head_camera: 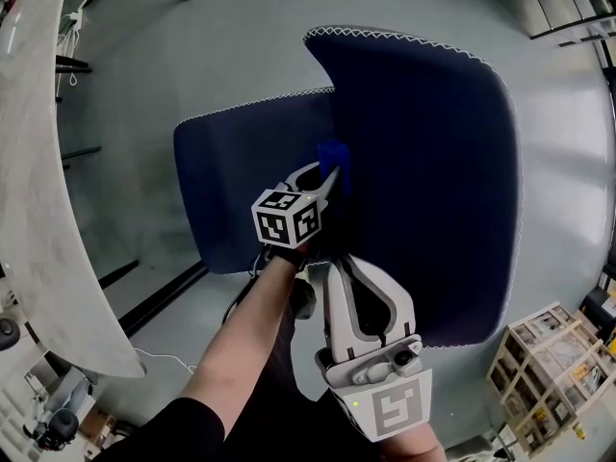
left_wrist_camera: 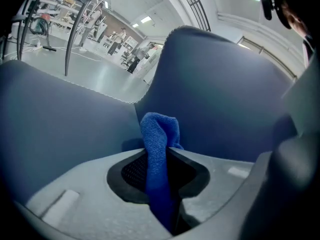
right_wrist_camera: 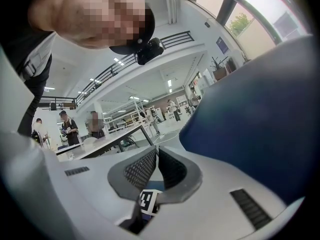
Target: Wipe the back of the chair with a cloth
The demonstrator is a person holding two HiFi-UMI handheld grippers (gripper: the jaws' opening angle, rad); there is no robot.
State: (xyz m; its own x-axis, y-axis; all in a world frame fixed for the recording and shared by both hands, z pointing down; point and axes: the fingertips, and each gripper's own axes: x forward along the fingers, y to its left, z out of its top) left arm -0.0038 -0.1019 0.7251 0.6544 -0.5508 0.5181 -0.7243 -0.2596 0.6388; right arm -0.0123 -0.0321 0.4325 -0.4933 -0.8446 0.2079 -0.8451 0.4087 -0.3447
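While the left gripper [left_wrist_camera: 161, 149] pinches a blue cloth [left_wrist_camera: 159, 129] between its jaws, the cloth's bunched tip touches the navy chair [head_camera: 433, 162] at the seam where its two padded panels meet; the right gripper [right_wrist_camera: 156, 152], jaws pressed together on nothing, sits just beside the chair's larger panel; grey floor [head_camera: 241, 46] surrounds the chair.

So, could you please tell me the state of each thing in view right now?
chair, standing upright.
cloth, bunched, tip near the chair's fold.
left tool, shut on the cloth.
right tool, shut, nothing between its jaws.
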